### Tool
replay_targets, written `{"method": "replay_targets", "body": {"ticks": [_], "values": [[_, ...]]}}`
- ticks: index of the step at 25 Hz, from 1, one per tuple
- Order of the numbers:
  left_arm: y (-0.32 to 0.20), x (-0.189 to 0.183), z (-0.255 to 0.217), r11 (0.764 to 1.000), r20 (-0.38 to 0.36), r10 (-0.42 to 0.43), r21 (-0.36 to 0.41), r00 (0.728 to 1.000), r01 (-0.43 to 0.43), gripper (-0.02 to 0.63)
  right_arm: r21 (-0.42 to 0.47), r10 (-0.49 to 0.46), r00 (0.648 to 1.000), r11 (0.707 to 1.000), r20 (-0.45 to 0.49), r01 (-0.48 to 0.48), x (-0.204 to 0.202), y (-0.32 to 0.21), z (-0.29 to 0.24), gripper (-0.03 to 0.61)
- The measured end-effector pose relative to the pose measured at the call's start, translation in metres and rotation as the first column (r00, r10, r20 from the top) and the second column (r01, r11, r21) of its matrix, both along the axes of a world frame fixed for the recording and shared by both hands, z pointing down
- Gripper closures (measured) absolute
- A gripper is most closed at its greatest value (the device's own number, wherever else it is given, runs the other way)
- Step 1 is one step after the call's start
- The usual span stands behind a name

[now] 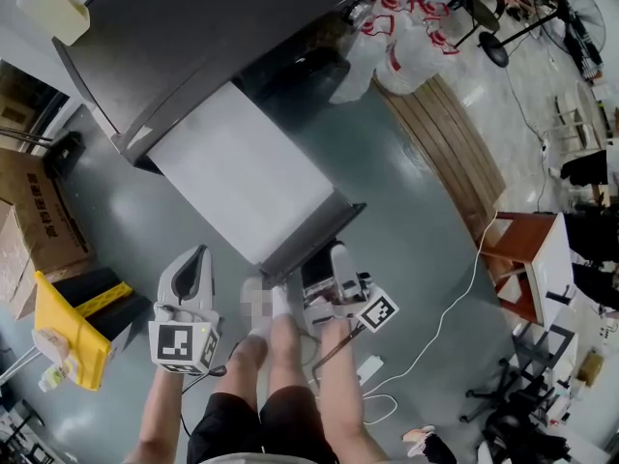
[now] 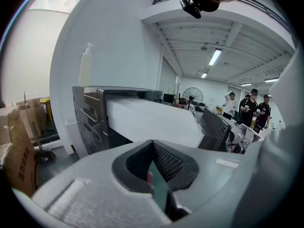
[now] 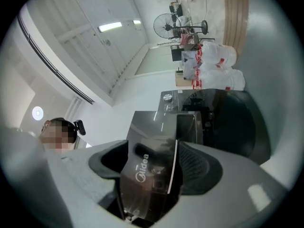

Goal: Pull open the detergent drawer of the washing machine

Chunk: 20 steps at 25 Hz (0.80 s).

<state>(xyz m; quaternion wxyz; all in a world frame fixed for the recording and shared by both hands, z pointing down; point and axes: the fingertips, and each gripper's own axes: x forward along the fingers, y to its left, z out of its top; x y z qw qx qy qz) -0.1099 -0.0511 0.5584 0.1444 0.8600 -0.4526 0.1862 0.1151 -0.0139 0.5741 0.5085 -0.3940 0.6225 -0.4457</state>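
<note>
Washing machine (image 1: 193, 27) fills the head view's top, and I see its white detergent drawer (image 1: 242, 177) standing well out from the front edge. Only the right gripper view shows my right gripper (image 1: 336, 259) clamped on the Midea front panel (image 3: 149, 167). My left gripper (image 1: 198, 257) hangs beside the drawer, jaws together, empty.

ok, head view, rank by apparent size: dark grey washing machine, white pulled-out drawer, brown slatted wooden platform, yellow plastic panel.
1. dark grey washing machine, though cropped by the frame
2. white pulled-out drawer
3. brown slatted wooden platform
4. yellow plastic panel, close to the platform, so unsure
</note>
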Motion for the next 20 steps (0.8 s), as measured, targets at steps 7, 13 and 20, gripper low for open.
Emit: {"method": "replay_targets", "body": {"ticks": [7, 13, 20], "values": [[0.012, 0.013, -0.021, 0.999, -0.001, 0.042, 0.024, 0.999, -0.042, 0.603, -0.031, -0.001, 0.980, 1.000, -0.201, -0.005, 0.006, 0.018, -0.029, 0.250], [0.008, 0.031, -0.070, 0.994, -0.017, 0.079, 0.077, 0.997, -0.078, 0.603, -0.120, 0.003, 0.840, 0.989, -0.543, -0.081, 0.019, 0.019, -0.076, 0.250], [-0.003, 0.050, -0.141, 0.980, -0.041, 0.116, 0.169, 0.992, -0.108, 0.603, -0.089, 0.020, 0.603, 0.985, -0.797, -0.149, 0.022, 0.008, -0.159, 0.265]]}}
